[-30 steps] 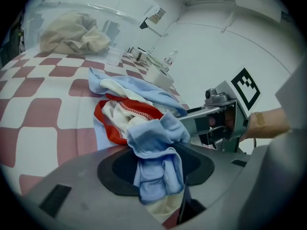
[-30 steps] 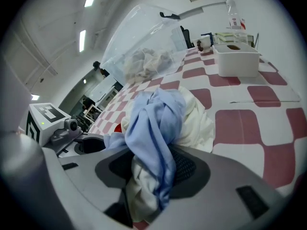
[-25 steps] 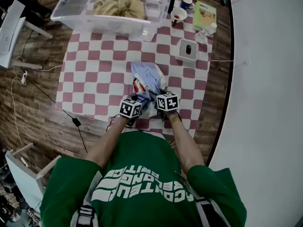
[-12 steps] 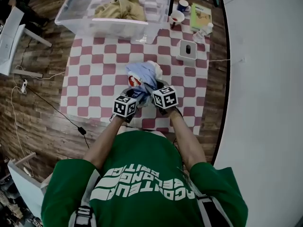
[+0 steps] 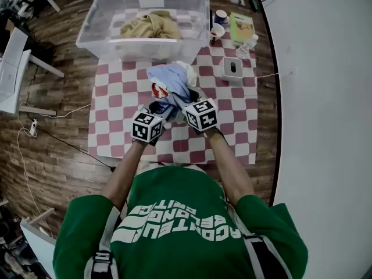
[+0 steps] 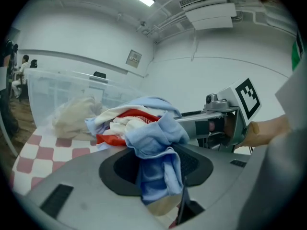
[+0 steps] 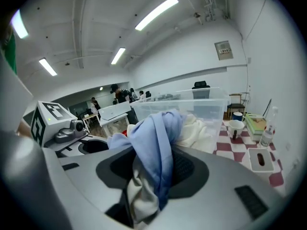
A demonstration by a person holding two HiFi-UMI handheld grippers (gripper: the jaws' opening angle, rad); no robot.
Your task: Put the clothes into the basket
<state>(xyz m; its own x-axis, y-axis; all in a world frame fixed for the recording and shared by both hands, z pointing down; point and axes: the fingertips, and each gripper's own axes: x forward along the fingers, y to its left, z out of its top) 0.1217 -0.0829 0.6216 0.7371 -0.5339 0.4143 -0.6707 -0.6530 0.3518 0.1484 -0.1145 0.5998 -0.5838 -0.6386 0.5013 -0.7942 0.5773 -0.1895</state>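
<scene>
A bundle of clothes (image 5: 172,85), light blue with white and red parts, hangs above the checkered cloth between both grippers. My left gripper (image 5: 156,113) is shut on the bundle's blue fabric (image 6: 158,157). My right gripper (image 5: 187,104) is shut on the same bundle (image 7: 156,152), blue cloth over a white piece. The two grippers sit side by side, close together. The clear plastic basket (image 5: 104,17) stands just beyond the bundle, with a tan garment (image 5: 149,25) lying inside it. In the left gripper view the basket (image 6: 43,87) and the tan garment (image 6: 74,116) show behind the bundle.
On the red-and-white checkered cloth (image 5: 119,109), right of the basket, stand two cups (image 5: 218,23), a green book (image 5: 241,28), a small bottle (image 5: 250,40) and a grey box (image 5: 232,68). Cables (image 5: 43,127) run over the wooden floor at the left. A white desk (image 5: 9,68) stands far left.
Both grippers have carried the bundle of clothes forward, from the near part of the checkered cloth to just in front of the basket. Their hold has not changed.
</scene>
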